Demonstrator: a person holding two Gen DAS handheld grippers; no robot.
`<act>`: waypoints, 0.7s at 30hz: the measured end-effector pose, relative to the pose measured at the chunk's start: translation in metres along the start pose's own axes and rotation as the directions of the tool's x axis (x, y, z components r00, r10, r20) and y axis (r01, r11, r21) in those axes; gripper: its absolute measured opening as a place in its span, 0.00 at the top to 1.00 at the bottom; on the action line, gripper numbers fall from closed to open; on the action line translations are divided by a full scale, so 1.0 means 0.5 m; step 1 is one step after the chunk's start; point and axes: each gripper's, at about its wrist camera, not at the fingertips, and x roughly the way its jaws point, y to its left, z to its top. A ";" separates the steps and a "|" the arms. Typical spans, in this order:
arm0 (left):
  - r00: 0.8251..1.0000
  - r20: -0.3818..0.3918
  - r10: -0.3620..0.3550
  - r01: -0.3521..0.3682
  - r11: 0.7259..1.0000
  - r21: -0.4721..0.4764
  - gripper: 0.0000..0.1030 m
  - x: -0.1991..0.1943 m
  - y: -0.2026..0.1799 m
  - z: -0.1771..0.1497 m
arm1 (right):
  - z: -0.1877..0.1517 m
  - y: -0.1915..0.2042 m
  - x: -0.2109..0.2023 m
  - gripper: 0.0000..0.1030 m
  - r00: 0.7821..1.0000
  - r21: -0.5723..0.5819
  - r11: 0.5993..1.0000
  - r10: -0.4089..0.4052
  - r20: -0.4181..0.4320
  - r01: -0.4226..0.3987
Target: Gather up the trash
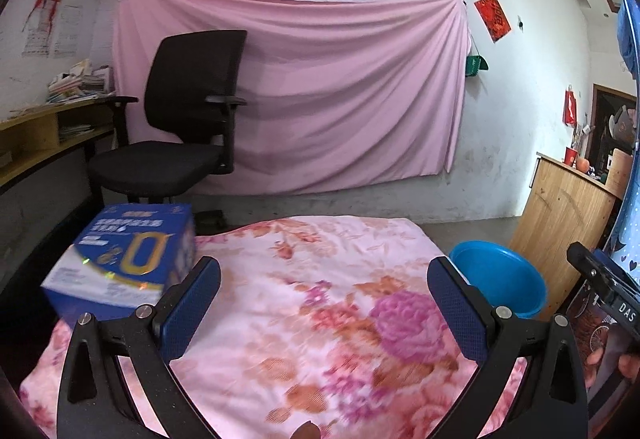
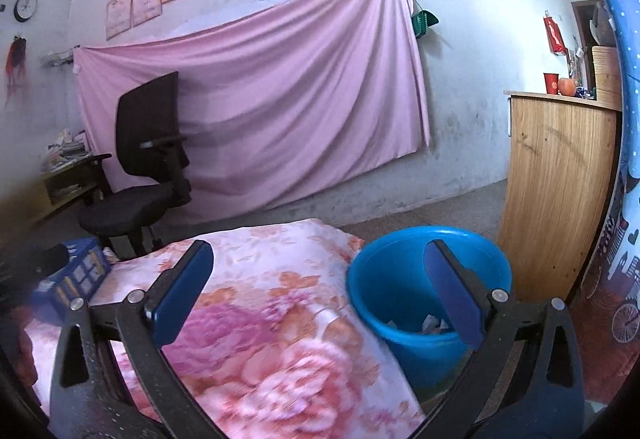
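A blue plastic bucket (image 2: 404, 303) stands on the floor at the right of a flowered pink cloth (image 2: 256, 303); paper scraps (image 2: 434, 323) lie in its bottom. It also shows in the left wrist view (image 1: 500, 275). My right gripper (image 2: 320, 287) is open and empty, its right finger over the bucket's mouth. My left gripper (image 1: 324, 299) is open and empty above the flowered cloth (image 1: 304, 303). A blue and white carton (image 1: 124, 259) lies on the cloth's left edge, just left of my left finger; it shows at the left in the right wrist view (image 2: 76, 275).
A black office chair (image 1: 180, 127) stands behind the cloth, before a pink sheet (image 1: 320, 87) hung on the wall. A wooden cabinet (image 2: 560, 191) stands right of the bucket. A yellow desk (image 1: 44, 135) with books is at the left.
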 end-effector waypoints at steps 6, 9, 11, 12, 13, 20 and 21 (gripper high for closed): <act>1.000 0.022 0.015 -0.015 1.000 0.020 0.02 -0.068 0.038 -0.036 | -0.029 0.056 -0.069 0.00 0.999 -0.008 1.000 0.014 0.037 -0.014; 0.999 0.023 0.024 -0.024 1.000 0.015 0.02 -0.087 0.060 -0.051 | -0.041 0.083 -0.098 0.00 0.998 -0.028 0.999 0.022 0.056 -0.020; 1.000 0.019 0.022 -0.022 1.000 0.001 0.02 -0.098 0.076 -0.061 | -0.049 0.097 -0.112 0.00 0.998 -0.044 0.999 0.025 0.059 -0.023; 1.000 0.021 0.023 -0.023 1.000 0.000 0.02 -0.104 0.083 -0.065 | -0.052 0.101 -0.116 0.00 0.998 -0.050 0.999 0.025 0.060 -0.022; 0.999 0.028 0.029 -0.030 1.000 0.007 0.02 -0.110 0.085 -0.069 | -0.056 0.108 -0.123 0.00 0.998 -0.057 0.998 0.025 0.062 -0.021; 0.998 0.055 0.026 -0.027 0.999 0.018 0.02 -0.145 0.099 -0.100 | -0.089 0.144 -0.166 0.00 0.996 -0.074 0.997 0.010 0.091 -0.003; 0.998 0.063 0.029 -0.030 0.999 0.019 0.02 -0.151 0.099 -0.107 | -0.091 0.144 -0.170 0.00 0.996 -0.074 0.997 0.007 0.092 -0.001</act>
